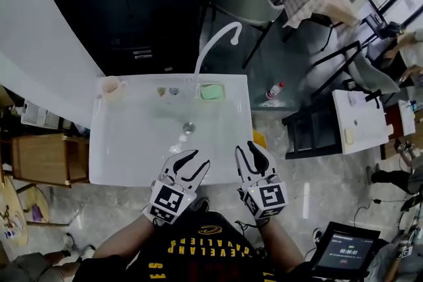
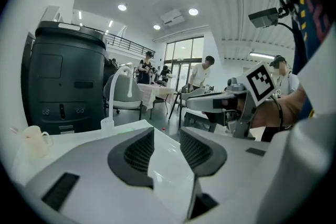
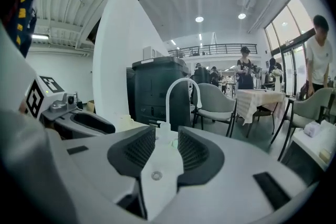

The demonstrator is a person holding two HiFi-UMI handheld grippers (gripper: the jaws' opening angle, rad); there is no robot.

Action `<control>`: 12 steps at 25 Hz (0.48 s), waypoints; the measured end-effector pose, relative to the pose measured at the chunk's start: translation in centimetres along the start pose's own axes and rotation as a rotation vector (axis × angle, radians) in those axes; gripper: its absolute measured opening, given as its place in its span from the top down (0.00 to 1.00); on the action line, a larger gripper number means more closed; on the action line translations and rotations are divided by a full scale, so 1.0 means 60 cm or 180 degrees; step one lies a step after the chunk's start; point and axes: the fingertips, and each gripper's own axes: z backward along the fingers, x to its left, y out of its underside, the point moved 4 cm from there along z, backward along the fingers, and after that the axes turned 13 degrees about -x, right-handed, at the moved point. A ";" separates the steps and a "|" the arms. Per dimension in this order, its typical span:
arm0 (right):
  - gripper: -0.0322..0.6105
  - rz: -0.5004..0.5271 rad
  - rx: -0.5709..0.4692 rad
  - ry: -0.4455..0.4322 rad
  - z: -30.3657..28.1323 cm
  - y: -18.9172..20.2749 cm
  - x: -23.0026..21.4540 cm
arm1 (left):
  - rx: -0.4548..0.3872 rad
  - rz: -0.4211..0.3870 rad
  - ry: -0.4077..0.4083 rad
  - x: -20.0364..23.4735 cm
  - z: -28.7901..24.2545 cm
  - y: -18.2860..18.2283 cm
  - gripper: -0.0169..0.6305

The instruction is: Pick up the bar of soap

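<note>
Two tongs are hovering in my hands over the near edge of the white sink (image 1: 132, 142). I am holding the left tongs (image 1: 197, 158) and the right tongs (image 1: 246, 147) with jaws spread, nothing between them. The green bar of soap (image 1: 212, 92) is lying on the far rim at 12 o'clock from the tongs, just beside the tap (image 1: 205, 47) base at its 3 o'clock. A cup (image 1: 112, 89) is standing at 10 o'clock.

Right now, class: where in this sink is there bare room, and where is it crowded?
Bare: the sink floor left of the drain, and its right side in front of the bar of soap. Crowded: the back ledge, with cup and faucet.
</note>
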 end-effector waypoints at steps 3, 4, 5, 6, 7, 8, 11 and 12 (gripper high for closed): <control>0.74 0.0103 0.0124 0.0049 -0.060 0.009 -0.018 | 0.0043 -0.0011 0.0050 0.044 -0.023 0.007 0.73; 0.73 0.0138 0.0175 0.0046 -0.078 0.013 -0.024 | 0.0062 -0.0017 0.0058 0.058 -0.031 0.012 0.73; 0.72 0.0172 0.0222 0.0034 -0.097 0.018 -0.031 | 0.0083 -0.0029 0.0065 0.072 -0.039 0.019 0.73; 0.70 0.0211 0.0266 0.0011 -0.115 0.022 -0.038 | 0.0111 -0.0045 0.0075 0.084 -0.048 0.026 0.73; 0.69 0.0257 0.0310 -0.0019 -0.132 0.026 -0.044 | 0.0143 -0.0063 0.0085 0.096 -0.057 0.033 0.73; 0.69 0.0311 0.0359 -0.0053 -0.148 0.029 -0.050 | 0.0176 -0.0079 0.0091 0.107 -0.065 0.040 0.73; 0.69 0.0494 0.0558 -0.0181 -0.189 0.040 -0.064 | 0.0274 -0.0073 0.0074 0.132 -0.084 0.059 0.73; 0.68 0.0553 0.0621 -0.0233 -0.201 0.043 -0.068 | 0.0306 -0.0052 0.0064 0.137 -0.089 0.066 0.73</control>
